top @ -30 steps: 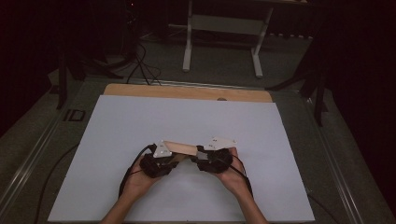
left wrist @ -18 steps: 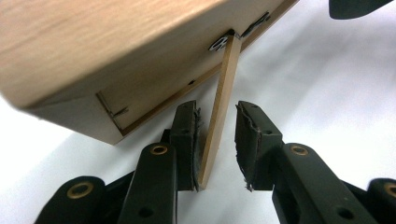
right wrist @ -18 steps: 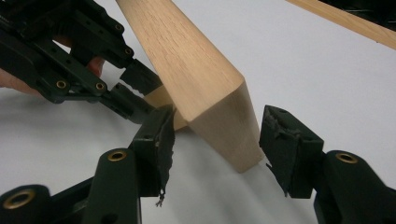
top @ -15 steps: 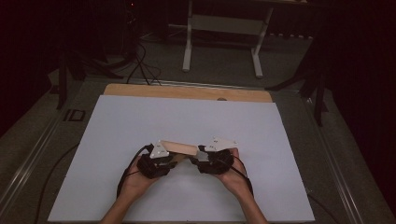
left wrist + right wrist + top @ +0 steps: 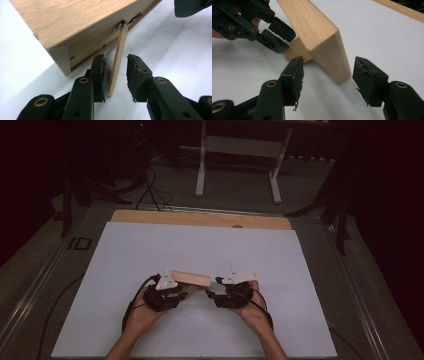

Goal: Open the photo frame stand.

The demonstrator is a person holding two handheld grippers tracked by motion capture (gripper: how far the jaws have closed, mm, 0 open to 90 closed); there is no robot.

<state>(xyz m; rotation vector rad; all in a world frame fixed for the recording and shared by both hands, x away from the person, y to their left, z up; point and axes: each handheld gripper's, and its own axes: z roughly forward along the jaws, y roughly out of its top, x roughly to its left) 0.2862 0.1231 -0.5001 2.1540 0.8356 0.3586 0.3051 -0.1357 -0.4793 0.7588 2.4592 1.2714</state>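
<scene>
The left gripper [image 5: 186,292] has its fingers [image 5: 98,75] parted around a thin wooden flap [image 5: 117,60] that hangs from the underside of the wooden box [image 5: 191,278]; the left pad looks close against the flap, the right pad stands clear, so nothing is clamped. The box sits near the front middle of the white surface [image 5: 150,250], its long axis running left to right between the two grippers, its near edge tilted up. The right gripper [image 5: 212,292] has just been opening: its fingers [image 5: 294,75] stand wide on either side of the box's end, touching neither face. Both hands cover the gripper bodies. Beyond the surface's wooden far edge [image 5: 200,218] lie a dark floor, cables [image 5: 150,190] and a white stand [image 5: 240,165].
</scene>
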